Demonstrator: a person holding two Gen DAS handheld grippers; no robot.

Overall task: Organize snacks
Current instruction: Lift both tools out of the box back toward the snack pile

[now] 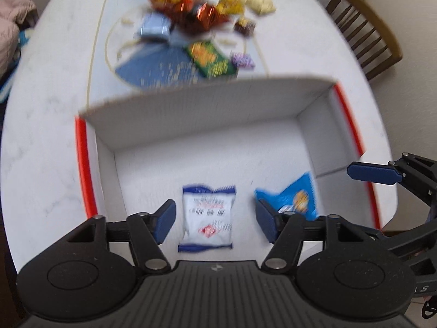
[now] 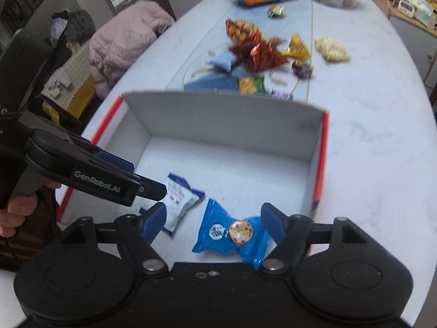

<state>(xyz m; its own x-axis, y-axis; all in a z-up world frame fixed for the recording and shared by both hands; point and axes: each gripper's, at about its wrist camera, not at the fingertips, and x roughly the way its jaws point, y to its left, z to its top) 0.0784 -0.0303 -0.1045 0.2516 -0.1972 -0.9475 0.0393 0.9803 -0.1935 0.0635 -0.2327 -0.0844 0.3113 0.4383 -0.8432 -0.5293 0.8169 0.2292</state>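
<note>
The far heap of crinkly red, yellow and green snack wrappers (image 1: 196, 13) is smeared by motion blur in the left wrist view, so no print is readable; the small white packet with blue ends (image 2: 179, 205) is partly behind the black left gripper (image 2: 153, 191) in the right wrist view; the bright blue cookie packet (image 1: 296, 198) is half hidden by a blue finger pad (image 1: 266, 222); the brown wooden chair (image 1: 363, 32) gets cut off at the edge.
</note>
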